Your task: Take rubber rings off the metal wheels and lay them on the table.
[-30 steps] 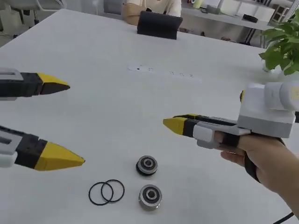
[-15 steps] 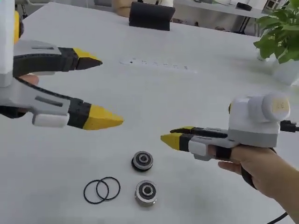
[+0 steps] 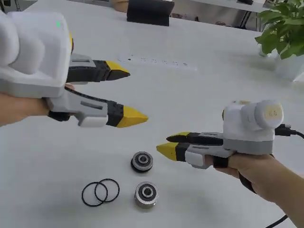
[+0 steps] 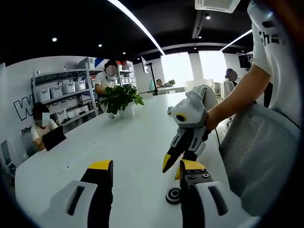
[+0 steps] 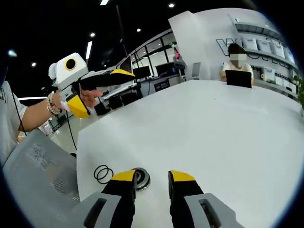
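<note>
Two metal wheels lie on the white table (image 3: 213,85). The farther wheel (image 3: 142,161) wears a black rubber ring; the nearer wheel (image 3: 146,194) looks bare metal. Two loose black rings (image 3: 100,192) lie overlapping to their left. My left gripper (image 3: 136,95) hovers above and left of the wheels, jaws wide apart and holding nothing. My right gripper (image 3: 166,144) hangs just right of the farther wheel, jaws a little apart and holding nothing. The right gripper view has the rings (image 5: 103,172), a wheel (image 5: 141,178) and the left gripper (image 5: 109,95). The left gripper view has a wheel (image 4: 173,194) and the right gripper (image 4: 171,166).
A dark tablet (image 3: 147,12) stands at the table's far edge with a person behind it. A potted plant (image 3: 280,28) sits at the far right. A pale strip with small marks (image 3: 156,61) lies mid-table. A grey mesh chair (image 4: 256,156) stands by the near edge.
My left gripper has swung in from the left edge to over the middle of the table. The right gripper has drifted slightly left and lower, closer to the farther wheel.
</note>
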Available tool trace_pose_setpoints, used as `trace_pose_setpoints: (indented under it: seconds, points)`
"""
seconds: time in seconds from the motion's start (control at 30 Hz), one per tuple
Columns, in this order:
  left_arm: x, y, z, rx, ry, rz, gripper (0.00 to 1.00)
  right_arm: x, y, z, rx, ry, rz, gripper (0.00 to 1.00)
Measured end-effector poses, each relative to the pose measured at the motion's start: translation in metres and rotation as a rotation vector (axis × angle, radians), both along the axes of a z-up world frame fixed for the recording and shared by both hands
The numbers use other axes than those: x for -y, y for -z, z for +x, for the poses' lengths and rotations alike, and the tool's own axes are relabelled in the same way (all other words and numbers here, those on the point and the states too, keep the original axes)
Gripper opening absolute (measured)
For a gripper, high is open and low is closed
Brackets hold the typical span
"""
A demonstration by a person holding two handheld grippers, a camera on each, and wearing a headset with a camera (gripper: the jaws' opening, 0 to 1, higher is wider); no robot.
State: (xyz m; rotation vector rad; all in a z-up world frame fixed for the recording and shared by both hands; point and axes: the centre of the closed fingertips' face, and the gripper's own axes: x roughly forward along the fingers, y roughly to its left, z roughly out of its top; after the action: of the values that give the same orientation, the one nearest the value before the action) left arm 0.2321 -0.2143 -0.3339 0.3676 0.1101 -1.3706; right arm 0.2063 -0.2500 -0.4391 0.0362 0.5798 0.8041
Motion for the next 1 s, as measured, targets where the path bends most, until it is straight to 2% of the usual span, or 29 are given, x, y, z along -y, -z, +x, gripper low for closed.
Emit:
trace_pose_setpoints:
  seconds: [0.13, 0.2, 0.3, 0.37, 0.4, 0.47, 0.67, 0.83, 0.93, 1.0]
  points:
    - [0.008, 0.013, -0.005, -0.019, 0.014, 0.008, 0.46, -0.002, 0.009, -0.004, -0.010, -0.036, -0.035, 0.25]
    - [0.011, 0.025, -0.008, -0.039, 0.019, 0.019, 0.44, -0.005, 0.014, -0.008, -0.016, -0.066, -0.060, 0.25]
    - [0.013, 0.042, -0.014, -0.033, 0.031, 0.045, 0.37, -0.006, 0.018, -0.010, -0.024, -0.082, -0.074, 0.25]
    - [0.014, 0.050, -0.018, -0.054, 0.038, 0.047, 0.33, -0.007, 0.020, -0.011, -0.027, -0.090, -0.081, 0.24]
    - [0.014, 0.056, -0.021, -0.079, 0.043, 0.047, 0.32, -0.007, 0.021, -0.012, -0.028, -0.093, -0.083, 0.24]
    - [0.014, 0.064, -0.023, -0.095, 0.038, 0.052, 0.32, -0.009, 0.023, -0.014, -0.030, -0.103, -0.089, 0.24]
    - [0.013, 0.084, -0.029, -0.118, 0.038, 0.084, 0.30, -0.012, 0.028, -0.018, -0.036, -0.128, -0.111, 0.23]
    - [0.015, 0.100, -0.035, -0.122, 0.053, 0.127, 0.26, -0.013, 0.031, -0.020, -0.043, -0.140, -0.122, 0.23]
    - [0.014, 0.109, -0.035, -0.116, 0.053, 0.160, 0.21, -0.015, 0.033, -0.021, -0.043, -0.148, -0.127, 0.23]
    - [0.014, 0.115, -0.034, -0.126, 0.045, 0.168, 0.17, -0.016, 0.033, -0.022, -0.041, -0.153, -0.130, 0.23]
